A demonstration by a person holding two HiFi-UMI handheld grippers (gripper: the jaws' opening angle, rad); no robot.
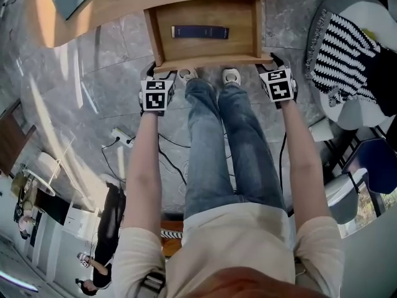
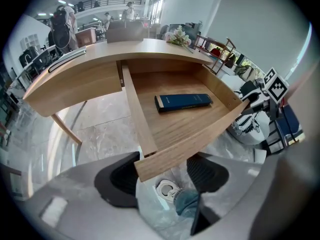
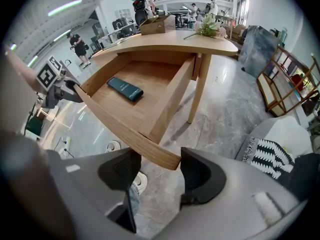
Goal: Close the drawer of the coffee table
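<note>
Left gripper (image 2: 165, 176) and right gripper (image 3: 160, 176) fingers apart, straddling front corners of the open light-wood drawer (image 1: 198, 45); rigid, probably slides easy, so I'd push both corners evenly.

The drawer (image 1: 206, 47) is light wood-brown, the book (image 1: 200, 32) navy, the floor (image 1: 93, 92) grey-marbled.

- The drawer (image 1: 214, 61) stands pulled out of the coffee table (image 1: 124, 5), with its front panel toward the person.
- A dark blue book (image 1: 200, 32) lies flat inside (closer to the back wall).
- The left gripper (image 1: 157, 77) is at the panel's left corner and the right gripper (image 1: 273, 67) at its right corner.
- White shoes (image 1: 231, 76) show just below the panel.
</note>
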